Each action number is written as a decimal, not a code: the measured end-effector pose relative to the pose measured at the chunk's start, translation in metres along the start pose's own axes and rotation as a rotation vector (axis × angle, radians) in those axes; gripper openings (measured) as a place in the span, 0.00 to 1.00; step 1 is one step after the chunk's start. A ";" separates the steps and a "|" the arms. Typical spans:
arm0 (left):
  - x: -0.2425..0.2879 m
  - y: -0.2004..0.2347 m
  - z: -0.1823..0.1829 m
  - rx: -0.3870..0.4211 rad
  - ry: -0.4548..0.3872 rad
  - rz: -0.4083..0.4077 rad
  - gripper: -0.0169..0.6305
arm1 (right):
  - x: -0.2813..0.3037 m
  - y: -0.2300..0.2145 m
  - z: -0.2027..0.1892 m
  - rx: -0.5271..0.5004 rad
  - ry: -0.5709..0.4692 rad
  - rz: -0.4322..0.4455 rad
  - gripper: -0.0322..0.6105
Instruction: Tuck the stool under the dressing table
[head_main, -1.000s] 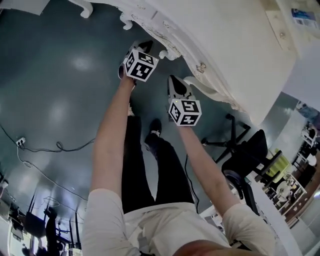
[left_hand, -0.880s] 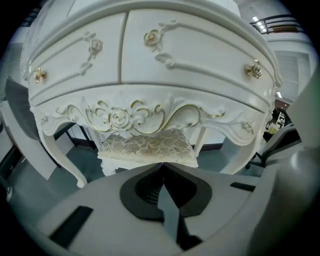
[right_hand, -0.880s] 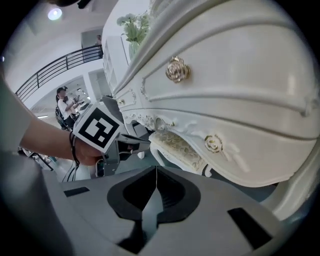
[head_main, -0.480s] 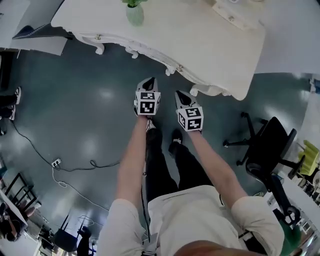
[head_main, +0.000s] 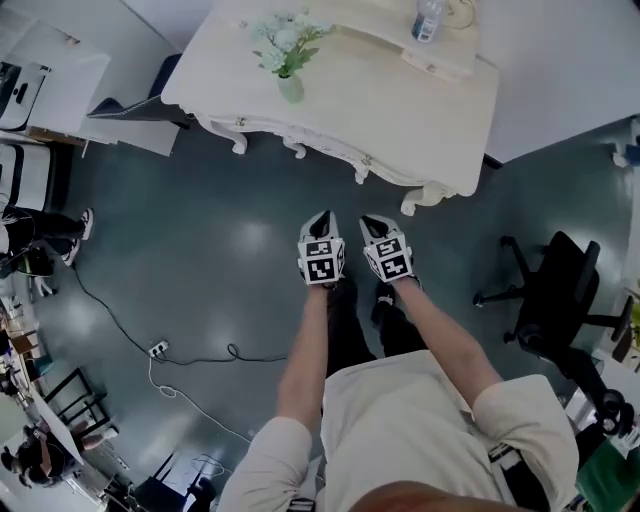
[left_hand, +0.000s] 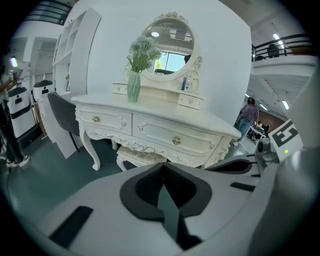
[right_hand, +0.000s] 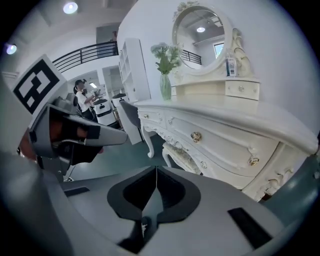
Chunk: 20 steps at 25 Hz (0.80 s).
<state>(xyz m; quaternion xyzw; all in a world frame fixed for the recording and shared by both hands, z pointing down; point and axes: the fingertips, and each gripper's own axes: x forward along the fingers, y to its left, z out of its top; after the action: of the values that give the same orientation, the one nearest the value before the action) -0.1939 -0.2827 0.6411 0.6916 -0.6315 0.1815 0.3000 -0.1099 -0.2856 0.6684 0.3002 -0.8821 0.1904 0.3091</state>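
the stool (left_hand: 141, 155) stands tucked under the dressing table (left_hand: 170, 134), its pale patterned seat showing between the carved front legs, below the drawer fronts. in the head view the table top hides it altogether.

the left gripper (left_hand: 163, 166) and the right gripper (right_hand: 156, 170) are held side by side, apart from the furniture, both pointing toward the table at 12 o'clock. each pair of jaws is pressed together with nothing between them. the person's feet are on the dark teal floor (head_main: 200, 250) just below the grippers.

a glass vase of pale flowers (head_main: 288, 80) is on the table top at about 11 o'clock from the grippers, and a clear bottle (head_main: 427, 20) is on the raised back shelf at about 1 o'clock. an oval mirror (left_hand: 167, 47) in a carved frame rises behind the vase.

a black office chair (head_main: 560, 290) is at 3 o'clock, well apart from the table. a power strip (head_main: 158, 349) with a trailing cable lies on the floor at 8 o'clock.
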 end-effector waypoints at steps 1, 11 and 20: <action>-0.010 -0.003 0.001 0.010 0.000 0.003 0.05 | -0.009 0.002 0.003 0.004 -0.001 -0.005 0.12; -0.090 -0.012 0.019 0.131 -0.024 0.004 0.05 | -0.076 0.020 0.016 -0.058 -0.013 -0.024 0.12; -0.159 -0.048 0.031 0.005 -0.103 0.045 0.05 | -0.150 0.033 0.017 0.055 -0.046 -0.034 0.12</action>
<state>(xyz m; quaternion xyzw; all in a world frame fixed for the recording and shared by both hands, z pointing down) -0.1725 -0.1801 0.5092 0.6861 -0.6612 0.1541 0.2615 -0.0445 -0.2080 0.5526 0.3280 -0.8782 0.2020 0.2835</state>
